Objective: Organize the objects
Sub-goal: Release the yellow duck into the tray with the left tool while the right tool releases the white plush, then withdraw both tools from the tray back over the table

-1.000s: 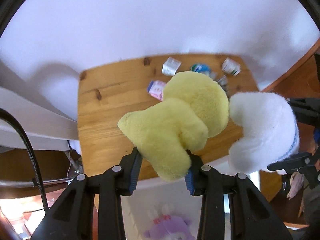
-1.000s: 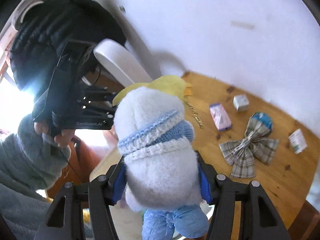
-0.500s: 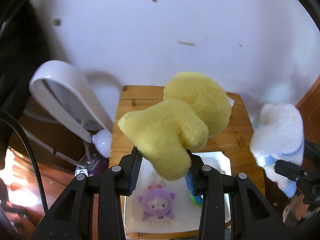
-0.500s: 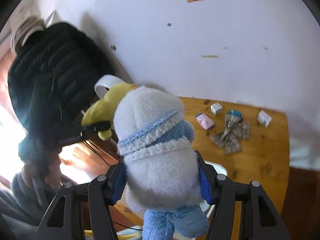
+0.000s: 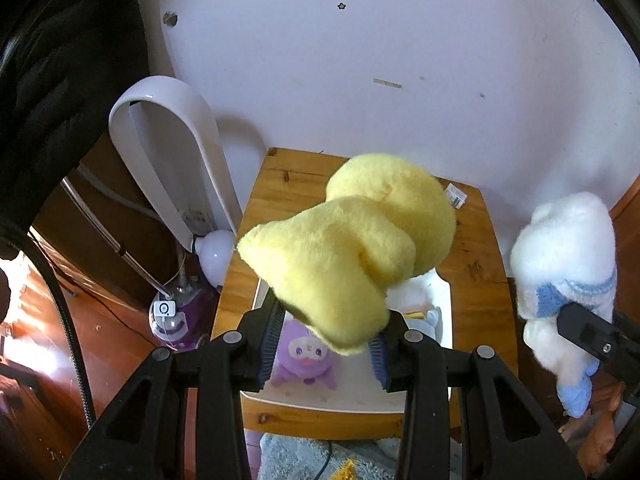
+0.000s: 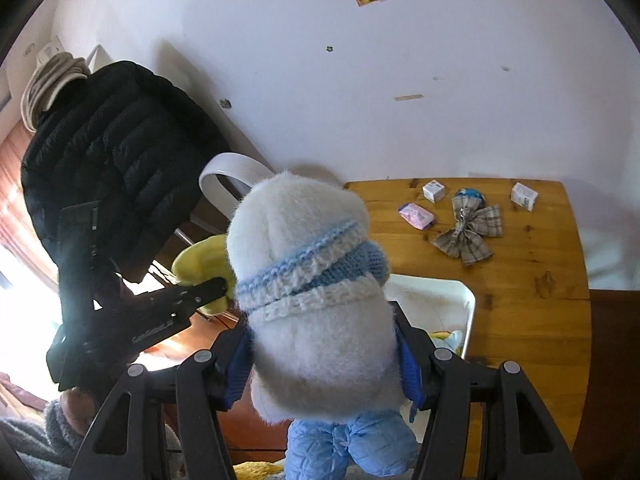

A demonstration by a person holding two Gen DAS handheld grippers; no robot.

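Against a pale wall, a wooden table with a white tray at its near end. Hanging at far left, a black puffer jacket; beside the table's left edge, a white looped fan and a purple appliance on the floor.

Held in the air above the tray, a yellow plush toy, clamped at its lower end by the left gripper, blue pads pressed into the fur on both sides. To the right of it and apart from it, a white plush toy with a blue-and-white knitted band and blue feet, squeezed between the pads of the right gripper, likewise off the table and over the tray's near left corner.

Lying in the tray, a purple plush, face up, with a pale plush partly hidden behind the yellow one.

At the table's far end, well apart from the tray: a plaid fabric bow with a blue round object just behind it, a pink packet, and two small white boxes, one left of the bow, the other right of it.
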